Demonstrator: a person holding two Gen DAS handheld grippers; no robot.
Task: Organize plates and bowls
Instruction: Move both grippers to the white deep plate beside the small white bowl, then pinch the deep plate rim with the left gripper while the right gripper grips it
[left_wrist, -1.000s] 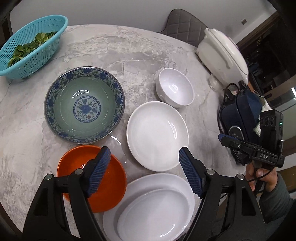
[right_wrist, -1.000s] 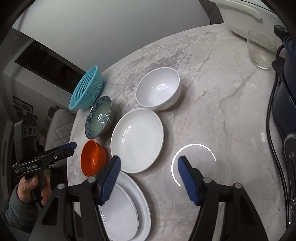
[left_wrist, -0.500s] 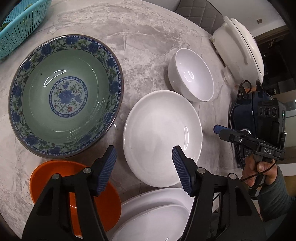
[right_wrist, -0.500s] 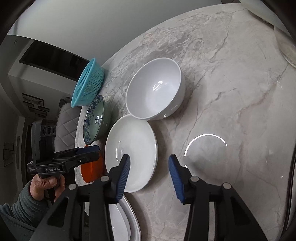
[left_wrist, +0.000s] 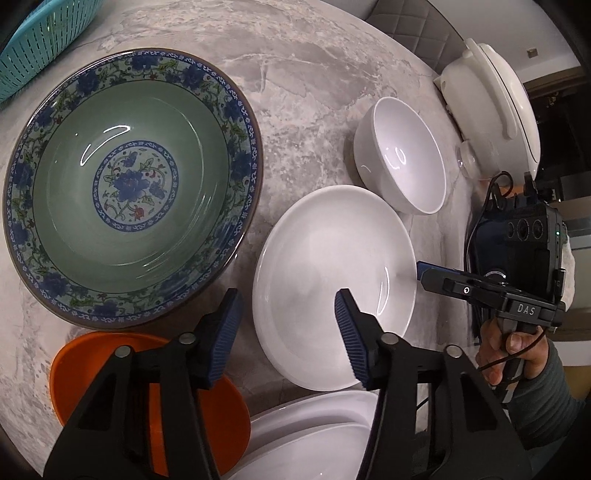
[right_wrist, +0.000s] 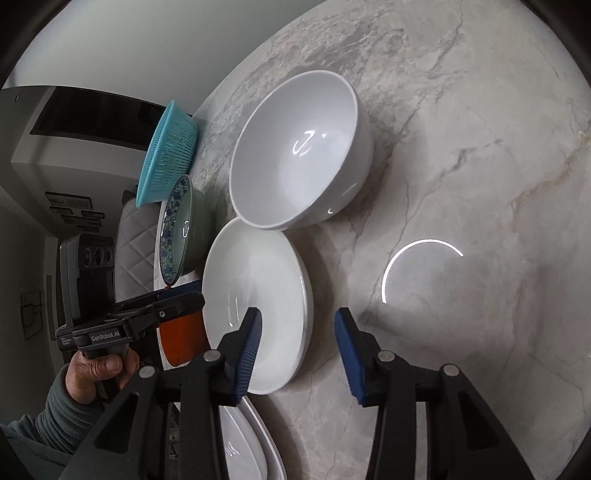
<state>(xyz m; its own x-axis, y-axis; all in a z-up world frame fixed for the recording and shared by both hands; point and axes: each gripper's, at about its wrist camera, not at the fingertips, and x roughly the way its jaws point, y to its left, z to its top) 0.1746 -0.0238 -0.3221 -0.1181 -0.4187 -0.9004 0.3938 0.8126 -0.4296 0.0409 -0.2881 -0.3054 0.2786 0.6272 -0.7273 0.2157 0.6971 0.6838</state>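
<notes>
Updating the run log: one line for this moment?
left claw: closing, white plate rim between | right claw: closing, opposite rim between | grip: none yet

Bare marble table (right_wrist: 480, 184) fills the right half of the right wrist frame: open passage there. At center left the crockery crowds: the white bowl (right_wrist: 295, 155) nearly touches the white plate (right_wrist: 258, 295), the green bowl (left_wrist: 129, 184) and orange bowl (left_wrist: 85, 365) sit close beside it, and oval dishes (left_wrist: 314, 435) block the lower edge.

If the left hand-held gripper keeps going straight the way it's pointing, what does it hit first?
Most likely the near-left rim of the round white plate, which sits between the closing jaws of the left hand-held gripper; nothing is gripped yet. Depth is hard to judge.
</notes>
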